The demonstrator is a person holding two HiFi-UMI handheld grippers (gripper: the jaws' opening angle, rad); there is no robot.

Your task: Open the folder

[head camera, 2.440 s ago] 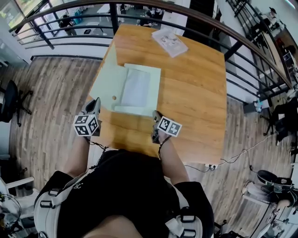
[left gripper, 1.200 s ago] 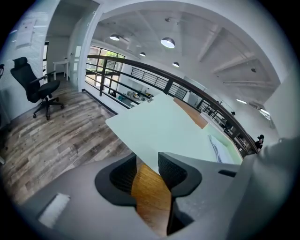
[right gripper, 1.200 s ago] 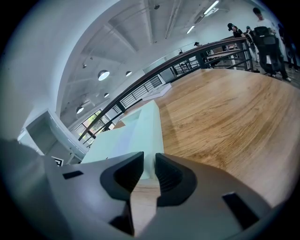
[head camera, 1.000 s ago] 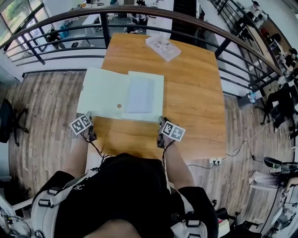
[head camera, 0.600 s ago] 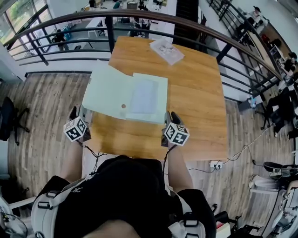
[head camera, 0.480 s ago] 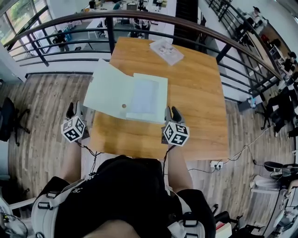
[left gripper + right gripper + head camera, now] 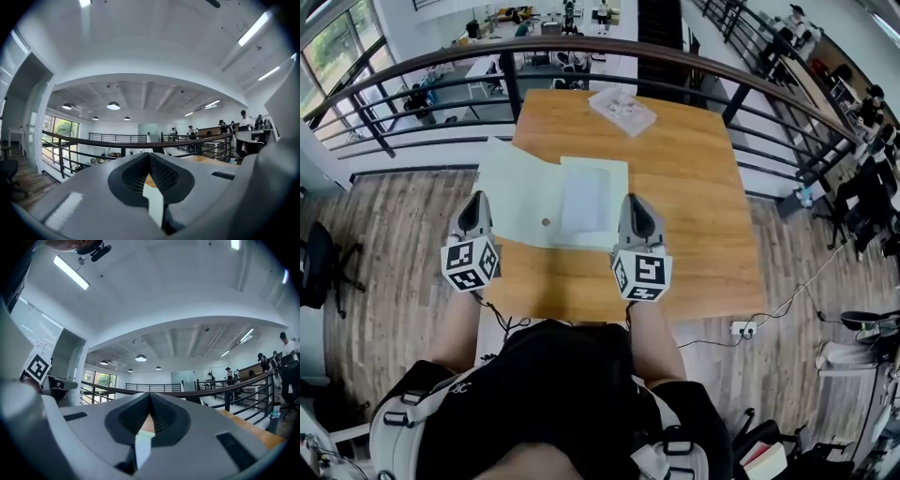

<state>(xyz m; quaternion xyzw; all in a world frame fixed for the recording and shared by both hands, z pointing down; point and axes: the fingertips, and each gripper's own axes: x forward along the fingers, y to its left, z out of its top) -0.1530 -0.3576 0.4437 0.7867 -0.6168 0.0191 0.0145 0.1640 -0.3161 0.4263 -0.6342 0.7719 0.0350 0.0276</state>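
My left gripper and right gripper are both closed tight on nothing. The folder lies spread open at the desk's nine o'clock, so it looks done to me. The grippers are best held above it, clear of the cover.

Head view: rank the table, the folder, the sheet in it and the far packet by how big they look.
1. table
2. folder
3. sheet and packet: they look about alike, and the packet lies farther from the camera, so I won't rank them.

Bright, even light; fisheye-warped edges
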